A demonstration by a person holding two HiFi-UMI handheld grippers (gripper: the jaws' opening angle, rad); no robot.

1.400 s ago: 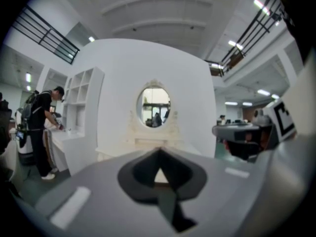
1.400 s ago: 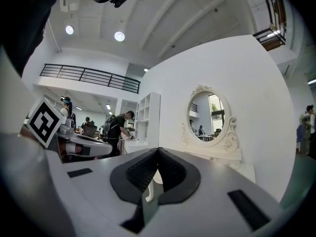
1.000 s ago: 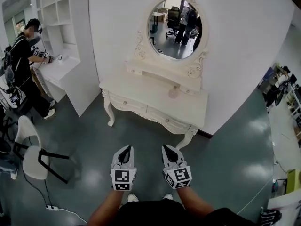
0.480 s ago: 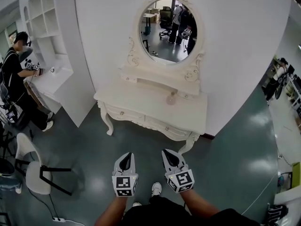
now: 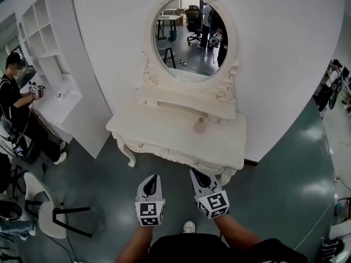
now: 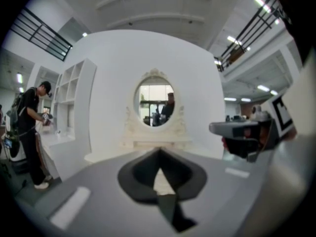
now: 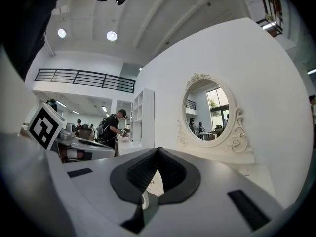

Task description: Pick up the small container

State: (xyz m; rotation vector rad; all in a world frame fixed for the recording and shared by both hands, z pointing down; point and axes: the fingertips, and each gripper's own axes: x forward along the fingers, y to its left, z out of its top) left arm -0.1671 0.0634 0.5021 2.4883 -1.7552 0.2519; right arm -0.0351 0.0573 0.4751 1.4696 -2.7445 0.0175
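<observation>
Pale pinkish small container (image 5: 199, 126) sat near the back of the white bench (image 5: 164, 138), just below the oval mirror (image 5: 186, 37) and a bit right of its middle. The left claw (image 5: 151, 178) and right claw (image 5: 197, 175) hung side by side over the green floor (image 5: 274, 190) by the bench's front edge, each pinched fully closed with nothing between the jaws.

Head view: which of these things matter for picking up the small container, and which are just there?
For the job: small container, the dressing table it stands on, left gripper, right gripper.
Just around: mirror, shelf unit, chair, person at the left.
</observation>
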